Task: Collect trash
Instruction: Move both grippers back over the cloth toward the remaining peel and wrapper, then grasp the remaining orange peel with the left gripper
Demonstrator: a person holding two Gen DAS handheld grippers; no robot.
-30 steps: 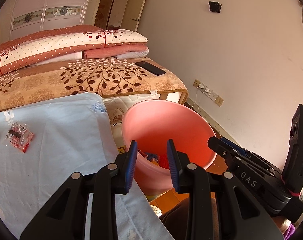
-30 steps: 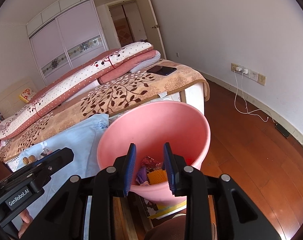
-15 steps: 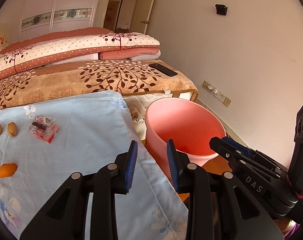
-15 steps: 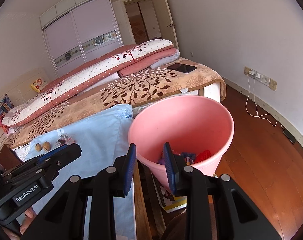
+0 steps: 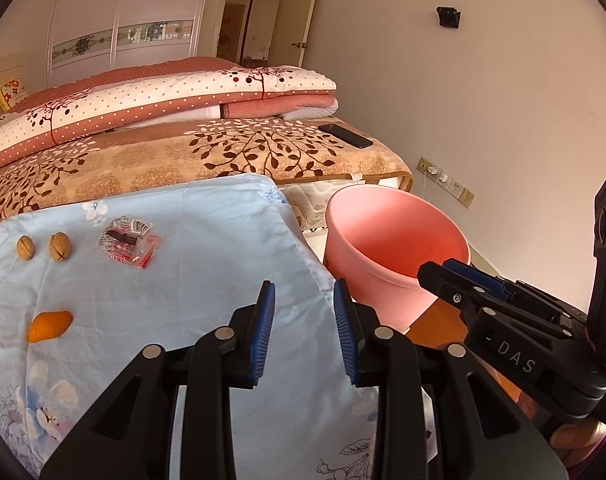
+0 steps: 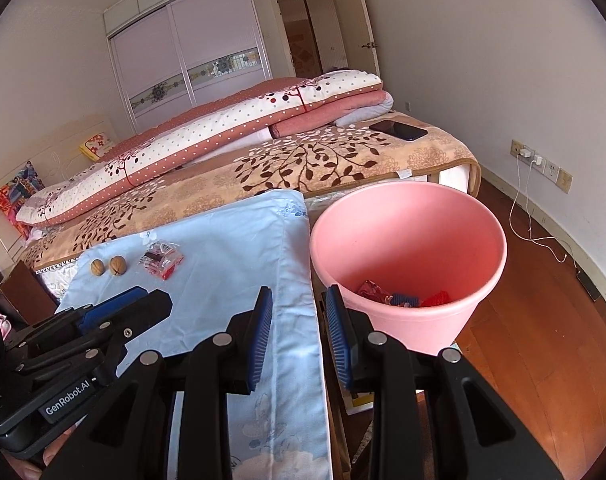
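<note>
A pink bucket point(image 6: 415, 240) stands on the floor beside the table, with several wrappers in its bottom; it also shows in the left wrist view as the bucket point(image 5: 391, 248). On the pale blue cloth point(image 5: 175, 300) lie a clear-and-red wrapper point(image 5: 129, 241), two walnuts point(image 5: 59, 246) and an orange peel point(image 5: 49, 326). The wrapper point(image 6: 161, 258) and walnuts point(image 6: 107, 266) appear in the right wrist view too. My left gripper point(image 5: 305, 300) hangs open and empty over the cloth's right part. My right gripper point(image 6: 297, 306) is open and empty over the cloth's right edge, next to the bucket.
A bed with a leaf-patterned blanket point(image 5: 223, 152) and folded quilts runs behind the table, a dark phone point(image 6: 399, 130) on its corner. Wall sockets with a charger cable point(image 6: 519, 208) sit at the right. Wooden floor point(image 6: 543, 340) lies beyond the bucket.
Both grippers swung left, away from over the bucket toward the blue cloth. The wrapper, walnuts and orange peel have come further into view. Neither jaw gap changed.
</note>
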